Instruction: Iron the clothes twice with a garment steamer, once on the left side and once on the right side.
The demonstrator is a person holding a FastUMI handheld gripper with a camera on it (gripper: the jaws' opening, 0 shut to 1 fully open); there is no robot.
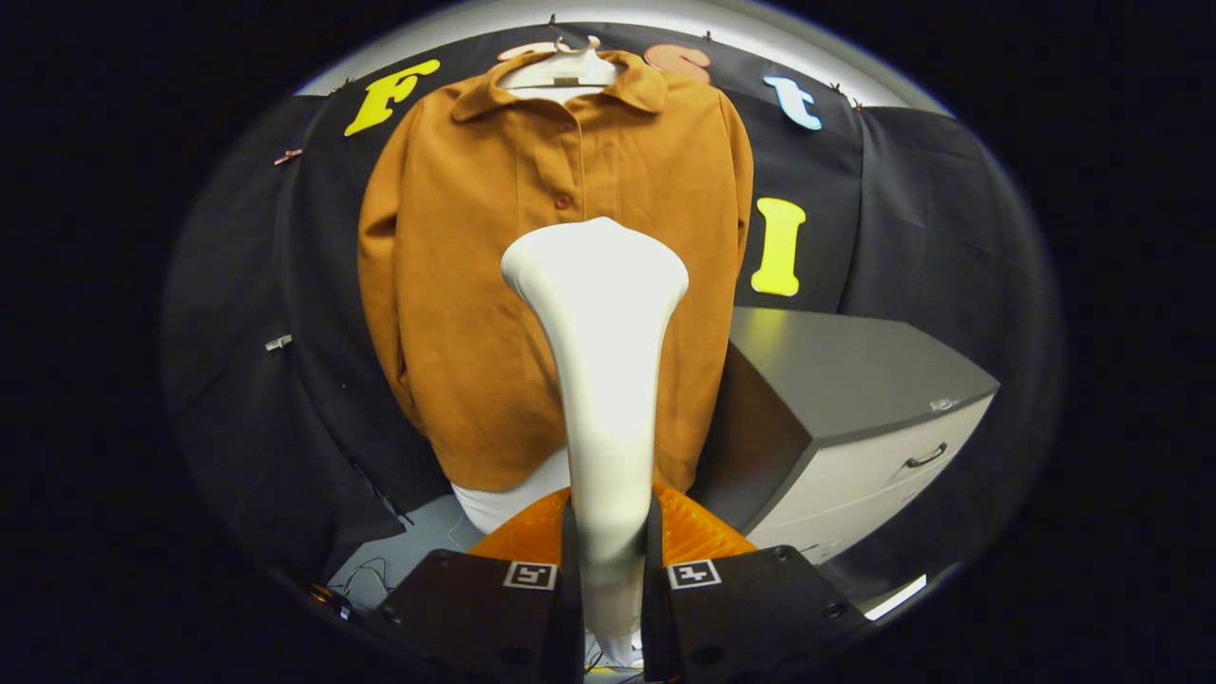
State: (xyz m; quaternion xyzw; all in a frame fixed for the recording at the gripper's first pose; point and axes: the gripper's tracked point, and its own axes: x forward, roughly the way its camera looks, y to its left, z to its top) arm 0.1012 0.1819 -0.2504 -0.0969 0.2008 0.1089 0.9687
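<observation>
— Nearest item?

— Gripper (610, 570), two blocky fingers (475, 608) side by side, each with a square marker on top. They were closed to a narrow gap, both pressing the handle of a garment steamer (598, 380).

— Describe the steamer.

— Smooth, glossy white plastic; slim neck rising upright from between the fingers, flaring to a broad rounded head. Ribbed orange pieces (698, 532) sat on either side of the neck, just beyond the fingers.

— Pose?

— Gripper level, pointing straight ahead at the garment, steamer head over its lower front, right of the button line. Whether head touched cloth: cannot tell.

— Left to right, the rest?

— Dark cloth wall with small clips (278, 343); then a rust-brown shirt (456, 285), matte, soft weave, collared, buttoned, on a pale hanger (560, 71), with a white layer (494, 508) showing under the hem; then a grey-topped cabinet (836, 370) with pale drawers and a dark handle (926, 457).
</observation>
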